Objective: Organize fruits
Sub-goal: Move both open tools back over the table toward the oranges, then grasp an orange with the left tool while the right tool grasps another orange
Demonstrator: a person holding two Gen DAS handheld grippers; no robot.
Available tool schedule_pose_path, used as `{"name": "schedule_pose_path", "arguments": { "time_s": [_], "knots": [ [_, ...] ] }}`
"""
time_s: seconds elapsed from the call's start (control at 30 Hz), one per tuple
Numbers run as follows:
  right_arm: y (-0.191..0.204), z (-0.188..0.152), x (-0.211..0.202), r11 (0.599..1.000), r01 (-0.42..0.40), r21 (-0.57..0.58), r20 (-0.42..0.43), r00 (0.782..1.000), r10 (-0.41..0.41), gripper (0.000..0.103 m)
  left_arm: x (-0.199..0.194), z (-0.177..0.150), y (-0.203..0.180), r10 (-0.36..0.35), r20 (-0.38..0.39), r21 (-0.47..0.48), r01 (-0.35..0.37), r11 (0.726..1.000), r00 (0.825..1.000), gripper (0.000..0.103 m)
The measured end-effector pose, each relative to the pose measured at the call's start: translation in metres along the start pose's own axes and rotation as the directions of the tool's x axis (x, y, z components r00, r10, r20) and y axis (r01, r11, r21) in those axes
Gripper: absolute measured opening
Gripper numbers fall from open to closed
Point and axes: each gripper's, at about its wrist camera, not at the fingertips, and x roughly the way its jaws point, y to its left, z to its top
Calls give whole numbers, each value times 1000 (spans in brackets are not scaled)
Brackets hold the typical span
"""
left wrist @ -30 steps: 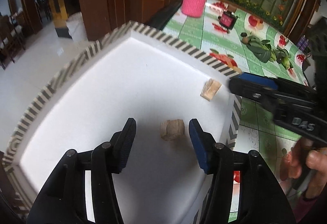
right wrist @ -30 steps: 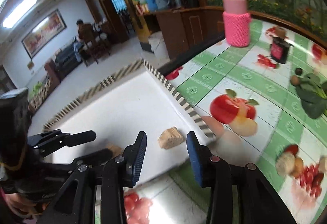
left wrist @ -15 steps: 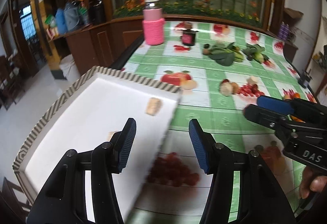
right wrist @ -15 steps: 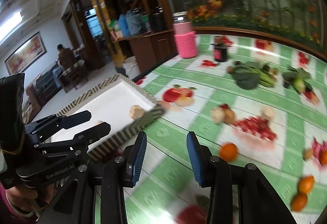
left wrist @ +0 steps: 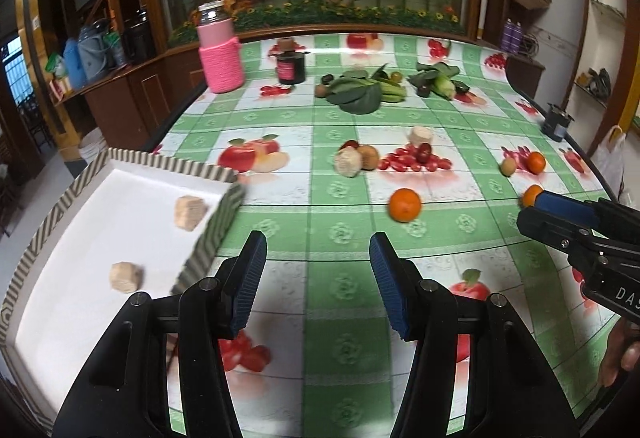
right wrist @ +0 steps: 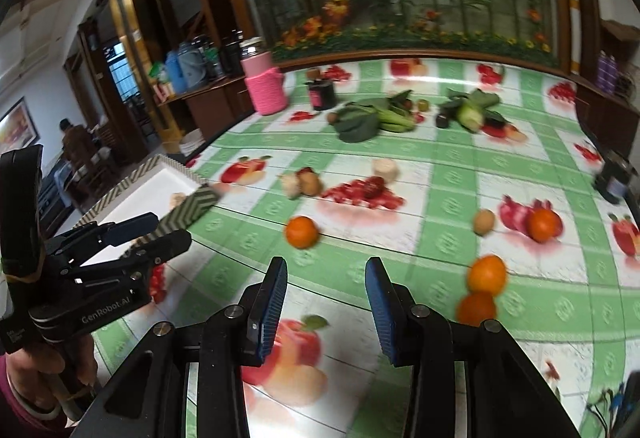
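My left gripper [left wrist: 318, 274] stands open over the fruit-print tablecloth, nothing between its fingers. Left of it lies the white tray with a striped rim [left wrist: 212, 238], holding two beige fruit chunks [left wrist: 190, 212] [left wrist: 125, 277]. An orange [left wrist: 405, 205] lies a little ahead to the right. My right gripper [right wrist: 326, 298] is open too, above the cloth. Loose oranges lie ahead-left [right wrist: 302, 232] and to its right [right wrist: 486, 274] [right wrist: 542, 224], with a kiwi [right wrist: 484, 222]. Each gripper shows in the other's view: the right [left wrist: 560, 214], the left [right wrist: 132, 234].
Mid-table sit beige chunks [left wrist: 347, 163] [left wrist: 420, 136] and a brown fruit [left wrist: 368, 157]. Further back are leafy vegetables [left wrist: 360, 94], a pink-sleeved jar [left wrist: 221, 54] and a dark jar [left wrist: 291, 67]. A small dark container [left wrist: 556, 122] stands at the right edge.
Both grippers swung right, from over the tray to above the tablecloth. The two chunks stay in the tray. The jaws kept the same spread.
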Motion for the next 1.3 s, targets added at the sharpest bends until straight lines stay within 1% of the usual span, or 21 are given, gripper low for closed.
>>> {"name": "schedule_pose_path", "arguments": {
  "time_s": [0.2,0.47,0.67,0.87,1.03,1.13,1.17,1.2,1.23,1.3],
  "knots": [
    [-20,-9,-8,999,38,34,4,999,-38,39,8,2,-14,-13,-10,18,14,1000,1000,54],
    [-44,-19,-16,994,83,73,5,996,-83,40,18,3,-17,-29,-28,26,29,999,999,54],
    [-67,-22,-14,985,142,97,-22,990,-141,40,30,4,-15,-61,-62,8,61,998,996,54],
    [-87,-11,1,975,199,95,-67,979,-193,40,42,8,-21,-102,-102,7,103,995,990,54],
    [-103,0,23,977,185,108,-115,978,-173,40,56,15,-29,-107,-127,18,110,994,986,54],
    [-113,3,33,976,160,144,-136,981,-141,40,66,19,-32,-113,-146,14,117,993,983,54],
    [-115,3,37,976,149,160,-139,982,-127,39,70,20,-34,-112,-152,16,116,993,982,54],
    [-118,4,40,976,137,172,-143,983,-113,35,72,21,-36,-113,-157,19,117,993,981,54],
    [-119,3,42,976,122,179,-148,984,-96,35,75,24,-40,-116,-162,25,121,992,980,54],
    [-117,3,46,980,113,162,-153,984,-88,35,79,27,-47,-118,-165,42,127,991,979,54]
  ]
}}
